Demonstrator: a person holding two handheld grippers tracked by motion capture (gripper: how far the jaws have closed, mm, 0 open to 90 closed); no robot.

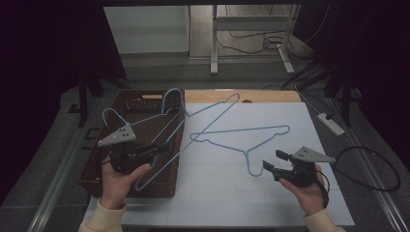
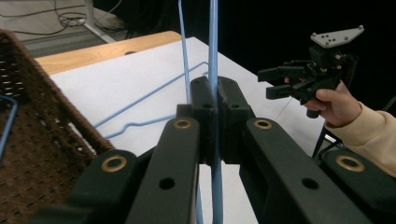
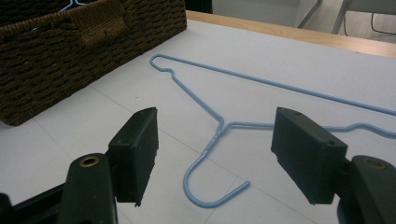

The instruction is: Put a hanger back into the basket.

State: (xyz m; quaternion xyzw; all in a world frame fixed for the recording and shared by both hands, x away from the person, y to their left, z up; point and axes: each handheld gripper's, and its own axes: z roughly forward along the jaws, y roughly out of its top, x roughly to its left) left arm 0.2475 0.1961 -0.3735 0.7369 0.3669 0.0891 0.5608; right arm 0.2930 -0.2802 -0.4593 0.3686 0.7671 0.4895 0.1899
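High view is showing a person working two grippers over blue wire hangers and a wicker basket [image 1: 96,166]. Left gripper [image 1: 162,146] is clamping one hanger [image 1: 159,162] by its wire, jaws closed tight on it, and is holding it tilted over the basket's right rim. Another hanger [image 1: 113,116] is sitting in the basket, its hook standing above the weave. Two more are lying on the table [image 1: 232,193]: one [image 1: 217,113] reaching from the basket's far corner across the sheet, one [image 1: 251,145] flat before the right gripper [image 1: 273,162], hook toward it. Right gripper is hovering with jaws wide and nothing between them, near that hook and not touching it. Judged from this, the sorting is partly done, whichever way the hangers are travelling. Table is wearing a pale sheet over a wood top; beyond it, a dim room is showing a grey floor, a metal table frame, loose cables and a power strip [image 1: 331,123].
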